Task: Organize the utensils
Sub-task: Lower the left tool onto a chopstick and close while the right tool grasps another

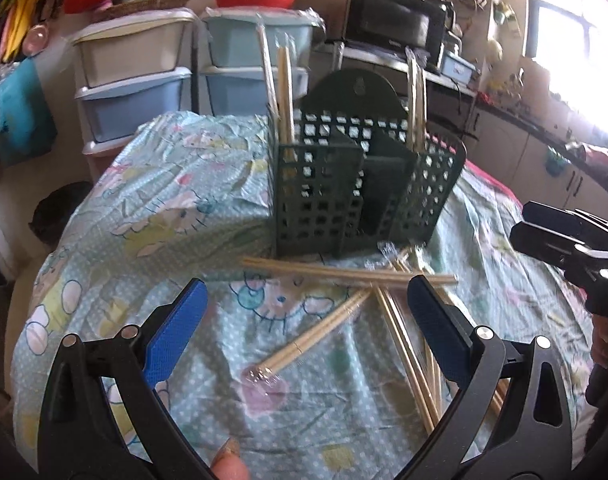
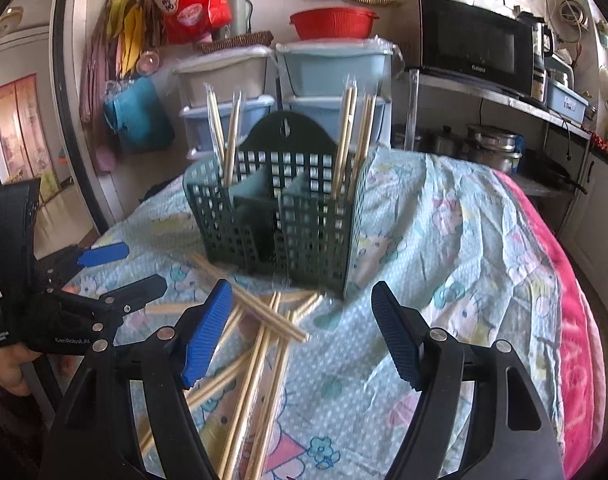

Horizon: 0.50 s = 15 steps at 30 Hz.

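Observation:
A dark green lattice utensil holder stands on the patterned cloth. Wrapped wooden chopsticks stand in its left compartment and its right compartment. Several more wrapped chopsticks lie crossed on the cloth in front of it. My left gripper is open and empty, hovering just above the loose pile; it also shows in the right wrist view. My right gripper is open and empty above the pile; it also shows in the left wrist view.
The cloth covers a rounded table, with a pink towel along its right edge. Behind are stacked plastic drawers, a red bowl, a microwave on a shelf, and pots.

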Each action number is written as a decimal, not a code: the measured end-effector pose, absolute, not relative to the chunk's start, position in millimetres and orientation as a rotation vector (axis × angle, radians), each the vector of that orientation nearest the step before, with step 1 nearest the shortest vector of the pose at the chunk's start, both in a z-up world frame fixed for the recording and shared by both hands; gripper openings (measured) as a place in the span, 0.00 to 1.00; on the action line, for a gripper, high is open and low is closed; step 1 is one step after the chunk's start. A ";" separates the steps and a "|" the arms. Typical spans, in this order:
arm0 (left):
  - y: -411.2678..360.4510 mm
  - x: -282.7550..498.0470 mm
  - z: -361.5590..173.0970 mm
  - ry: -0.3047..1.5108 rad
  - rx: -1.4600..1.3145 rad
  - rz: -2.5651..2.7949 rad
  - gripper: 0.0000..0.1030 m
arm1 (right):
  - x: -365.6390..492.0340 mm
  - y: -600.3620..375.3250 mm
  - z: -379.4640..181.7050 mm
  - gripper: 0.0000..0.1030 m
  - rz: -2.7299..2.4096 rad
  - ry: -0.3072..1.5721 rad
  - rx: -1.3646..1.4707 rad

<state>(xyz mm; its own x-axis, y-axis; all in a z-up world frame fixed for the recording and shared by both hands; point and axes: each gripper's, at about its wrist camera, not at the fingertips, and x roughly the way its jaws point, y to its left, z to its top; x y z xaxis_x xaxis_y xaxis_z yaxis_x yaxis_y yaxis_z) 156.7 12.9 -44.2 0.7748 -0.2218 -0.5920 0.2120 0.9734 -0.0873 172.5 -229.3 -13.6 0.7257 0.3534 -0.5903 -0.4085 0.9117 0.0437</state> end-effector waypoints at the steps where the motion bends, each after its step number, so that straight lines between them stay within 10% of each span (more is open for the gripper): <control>1: 11.6 157.9 -46.1 0.654 -0.010 -0.242 0.90 | 172.6 -229.6 -17.1 0.67 0.420 0.645 -0.092; 15: 3.2 175.7 -71.2 0.802 0.094 -0.270 0.62 | 183.2 -224.8 -57.5 0.53 0.432 0.813 -0.112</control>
